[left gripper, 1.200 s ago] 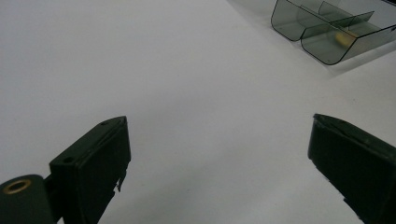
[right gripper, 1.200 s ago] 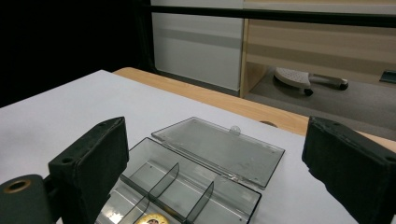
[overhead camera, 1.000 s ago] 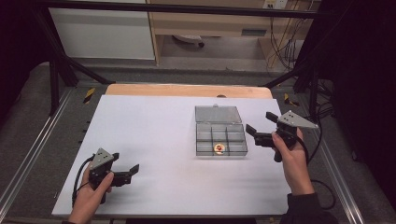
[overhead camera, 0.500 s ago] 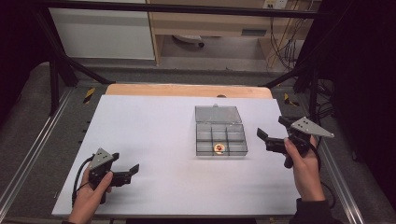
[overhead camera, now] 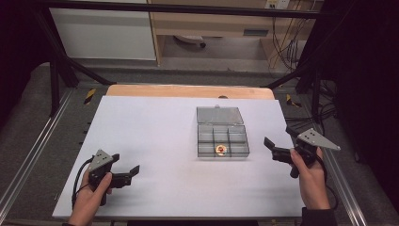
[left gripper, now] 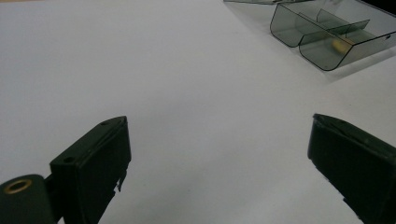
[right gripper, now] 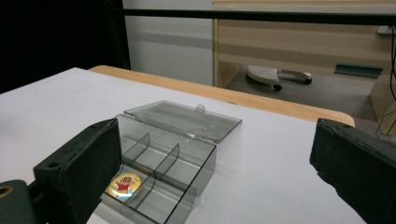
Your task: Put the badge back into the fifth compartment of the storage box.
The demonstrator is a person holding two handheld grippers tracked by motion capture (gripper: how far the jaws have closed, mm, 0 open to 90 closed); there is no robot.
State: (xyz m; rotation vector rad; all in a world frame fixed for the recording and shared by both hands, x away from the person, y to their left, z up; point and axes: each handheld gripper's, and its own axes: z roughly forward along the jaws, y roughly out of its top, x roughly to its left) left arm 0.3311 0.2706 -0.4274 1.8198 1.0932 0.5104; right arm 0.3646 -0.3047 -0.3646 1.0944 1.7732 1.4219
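While both hands rest low on the white surface (overhead camera: 155,127), I see the clear compartment box (overhead camera: 222,140) sitting right of centre, toward my right side. Its long axis runs left to right across the surface, and its lid (overhead camera: 219,115) is folded flat open on the far side, away from me, with a small round latch knob at the far edge. Dividers split the box into small cells; a round badge (overhead camera: 219,149) with a cartoon figure lies in the near row, in the middle cell as the high view shows it.

My left gripper (overhead camera: 127,175) sits near the front left corner, jaws spread wide apart with nothing between them, pointing right toward the box, which is well apart from it. My right gripper (overhead camera: 275,147) hangs near the right edge, just beside the box without touching it, jaws also wide apart and empty, aimed left at it. In the right gripper view the badge (right gripper: 123,183) shows just past the left jaw.
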